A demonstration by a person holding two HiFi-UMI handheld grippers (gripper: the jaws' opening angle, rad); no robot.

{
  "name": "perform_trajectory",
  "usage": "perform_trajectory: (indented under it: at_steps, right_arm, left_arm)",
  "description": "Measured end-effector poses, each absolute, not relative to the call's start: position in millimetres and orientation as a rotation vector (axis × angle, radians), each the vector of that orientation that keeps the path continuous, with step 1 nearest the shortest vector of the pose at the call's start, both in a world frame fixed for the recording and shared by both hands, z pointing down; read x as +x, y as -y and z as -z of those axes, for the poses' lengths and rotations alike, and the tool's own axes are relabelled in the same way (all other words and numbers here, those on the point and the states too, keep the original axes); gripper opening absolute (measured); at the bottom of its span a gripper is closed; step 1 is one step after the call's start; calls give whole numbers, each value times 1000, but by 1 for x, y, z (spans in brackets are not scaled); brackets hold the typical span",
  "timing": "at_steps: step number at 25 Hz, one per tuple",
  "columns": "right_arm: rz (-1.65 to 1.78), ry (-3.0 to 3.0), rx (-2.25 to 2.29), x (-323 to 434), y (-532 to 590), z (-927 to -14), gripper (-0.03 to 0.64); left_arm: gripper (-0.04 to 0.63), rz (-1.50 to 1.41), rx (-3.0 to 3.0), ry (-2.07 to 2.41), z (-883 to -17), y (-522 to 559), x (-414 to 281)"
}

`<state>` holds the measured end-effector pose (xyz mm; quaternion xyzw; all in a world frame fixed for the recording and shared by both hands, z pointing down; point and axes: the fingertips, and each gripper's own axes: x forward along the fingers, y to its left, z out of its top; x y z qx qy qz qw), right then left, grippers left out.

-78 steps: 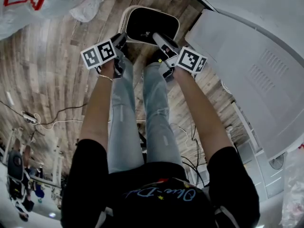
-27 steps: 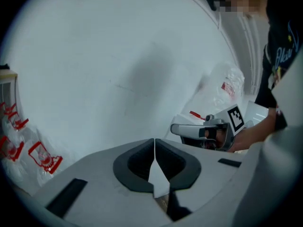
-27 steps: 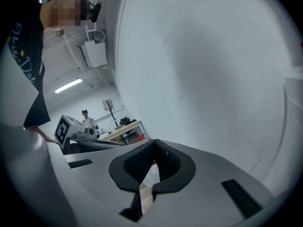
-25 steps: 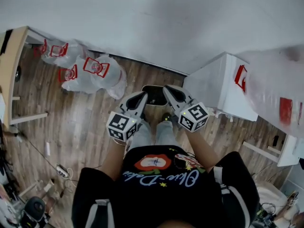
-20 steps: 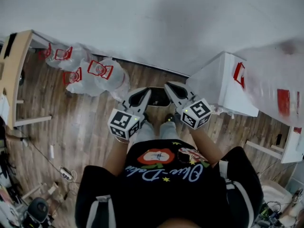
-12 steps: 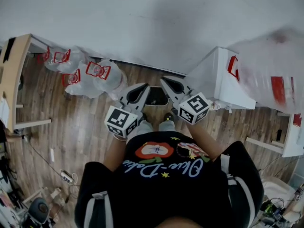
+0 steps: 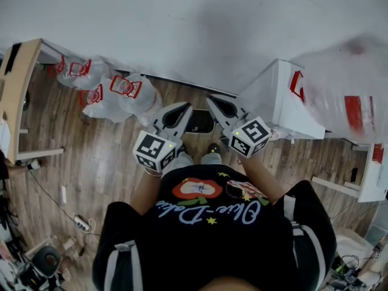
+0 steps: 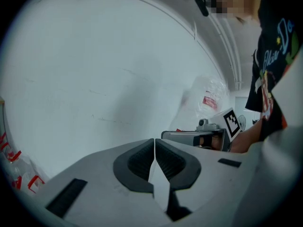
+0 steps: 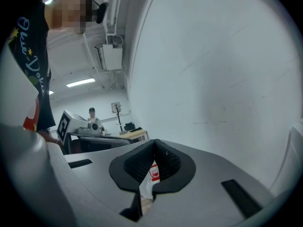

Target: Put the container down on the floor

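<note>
Head view: dark container (image 7: 199,122) sits on wood floor (image 7: 109,156) by the feet, free of both tools. Left gripper (image 7: 184,108) and right gripper (image 7: 211,102) closed, empty, held up above it. Task looks done; nothing left to place

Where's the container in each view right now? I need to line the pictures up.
Head view: container on the wood floor at centre, seen between the tips of the left gripper and right gripper.
Left gripper view: not in it.
Right gripper view: not in it.
Shared landmark: the white wall, filling both gripper views.
</note>
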<state>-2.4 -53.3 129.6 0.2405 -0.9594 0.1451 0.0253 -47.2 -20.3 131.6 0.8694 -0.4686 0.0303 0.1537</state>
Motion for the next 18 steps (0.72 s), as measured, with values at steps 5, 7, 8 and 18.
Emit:
perform_trajectory:
  at_steps: [5, 7, 8, 18]
  right_arm:
    - [-443, 2971, 730, -4, 54, -130, 0]
    - [-440, 2970, 725, -5, 53, -130, 0]
    - [-439, 2970, 725, -5, 54, -130, 0]
    - [-419, 2985, 717, -8, 58, -126, 0]
  left_arm:
    - [9, -99, 2490, 1355, -132, 21, -48]
    - [9, -104, 2490, 1360, -132, 21, -49]
    - [9, -102, 2488, 1361, -131, 22, -49]
    - [9, -103, 2478, 1380, -130, 24, -53]
